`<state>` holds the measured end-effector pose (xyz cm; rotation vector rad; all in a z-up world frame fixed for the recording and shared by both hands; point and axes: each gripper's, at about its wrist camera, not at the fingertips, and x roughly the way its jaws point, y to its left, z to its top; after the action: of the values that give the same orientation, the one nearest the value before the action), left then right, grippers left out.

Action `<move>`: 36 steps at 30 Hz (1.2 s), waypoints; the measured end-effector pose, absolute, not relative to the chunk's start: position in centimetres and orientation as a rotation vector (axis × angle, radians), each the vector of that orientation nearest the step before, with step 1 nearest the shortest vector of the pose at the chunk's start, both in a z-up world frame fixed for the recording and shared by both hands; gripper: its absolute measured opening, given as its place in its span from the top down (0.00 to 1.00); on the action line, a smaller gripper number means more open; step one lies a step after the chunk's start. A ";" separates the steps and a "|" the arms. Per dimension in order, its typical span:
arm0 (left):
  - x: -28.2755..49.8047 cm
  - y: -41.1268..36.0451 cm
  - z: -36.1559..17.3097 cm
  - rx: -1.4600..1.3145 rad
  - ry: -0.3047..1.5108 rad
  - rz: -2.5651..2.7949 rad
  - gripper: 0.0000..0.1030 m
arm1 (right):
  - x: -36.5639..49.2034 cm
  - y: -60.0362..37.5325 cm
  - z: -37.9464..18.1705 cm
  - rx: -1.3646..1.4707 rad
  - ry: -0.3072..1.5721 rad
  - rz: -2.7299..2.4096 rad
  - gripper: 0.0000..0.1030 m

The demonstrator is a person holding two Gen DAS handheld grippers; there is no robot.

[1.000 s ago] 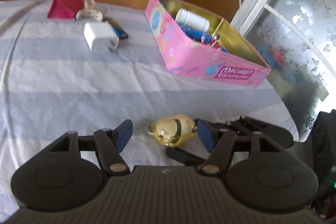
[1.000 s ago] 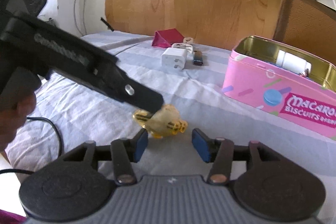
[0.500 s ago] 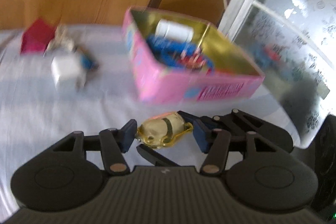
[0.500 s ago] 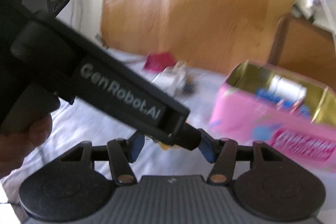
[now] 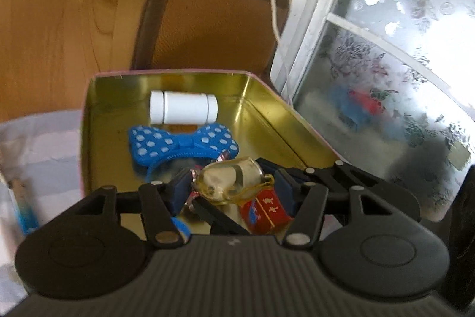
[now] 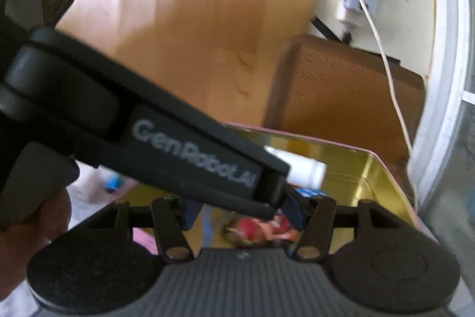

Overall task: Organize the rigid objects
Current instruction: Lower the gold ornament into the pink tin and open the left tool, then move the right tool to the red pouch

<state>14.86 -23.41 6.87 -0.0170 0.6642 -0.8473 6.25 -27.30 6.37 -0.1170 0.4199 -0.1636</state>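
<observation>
Tin (image 5: 89, 121) already contains a bottle (image 5: 183, 107) and a bow (image 5: 181, 143), while both grippers, left (image 5: 230, 186) and right (image 6: 243, 211), grasp a yellow toy (image 5: 231, 178) above it, not released.

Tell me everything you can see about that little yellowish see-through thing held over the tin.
The trinket is small, rounded and looks like clear yellow-tinted plastic, with a dark band round its middle and a thin yellow loop or rim at one side. It lies on its side between the blue pads of the left gripper, over the open pink tin. A black finger crosses beneath it; whether they touch is unclear.
</observation>
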 end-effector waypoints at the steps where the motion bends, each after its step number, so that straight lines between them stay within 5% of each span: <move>1: 14.9 -23.4 6.8 -0.023 0.664 -0.834 0.39 | 6.7 -27.6 5.9 -0.124 0.438 -0.188 0.39; 12: 12.6 -11.2 8.6 -0.110 0.461 -0.676 0.36 | 3.8 -26.5 6.0 -0.065 0.356 -0.267 0.38; 20: 12.3 2.9 3.0 -0.072 0.564 -0.287 0.36 | 2.9 -20.4 9.1 -0.081 0.249 -0.108 0.40; 26: 12.8 9.7 0.2 -0.035 0.564 -0.032 0.36 | 6.8 -14.4 7.9 -0.121 0.324 0.083 0.53; 31: 12.9 11.2 0.4 -0.143 0.534 -0.032 0.36 | 12.9 -9.5 7.0 -0.150 0.433 0.144 0.75; 36: 13.0 10.9 0.8 -0.154 0.526 -0.065 0.34 | 20.4 -4.4 5.6 -0.321 0.485 0.098 0.76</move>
<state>12.97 10.88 0.76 -0.1543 0.5262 -0.0655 20.43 -4.37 5.56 -0.3212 0.4850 0.0980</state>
